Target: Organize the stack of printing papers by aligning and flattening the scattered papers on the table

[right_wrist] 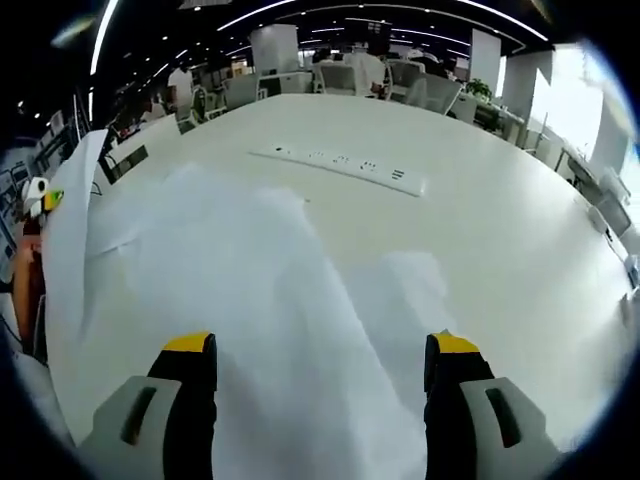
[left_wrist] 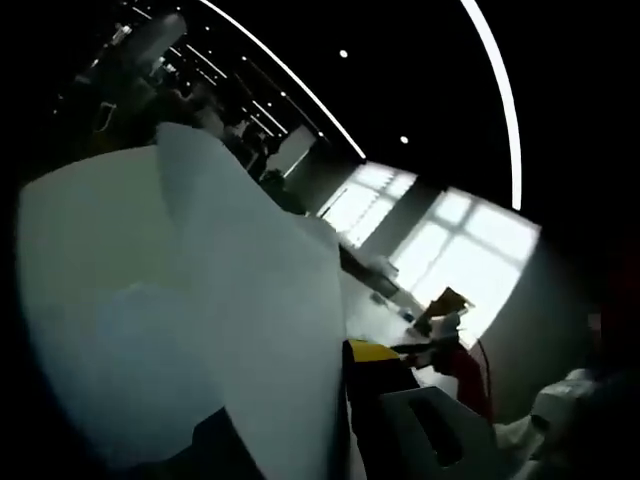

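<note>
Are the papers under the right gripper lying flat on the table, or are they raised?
Mostly flat. The papers are spread loosely on the white table, overlapping and unaligned, between the open right gripper fingers.

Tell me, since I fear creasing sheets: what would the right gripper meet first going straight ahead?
Probably the loose white papers lying between its open jaws on the table; depth is unclear.

White printing papers (right_wrist: pixel 290 330) lie spread loose over white table (right_wrist: pixel 500 250), sheets overlapping askew, edges unaligned. In left gripper view we see several sheets (left_wrist: pixel 240 320) lifted, curling, close before camera, possibly clamped, though we cannot confirm.
</note>
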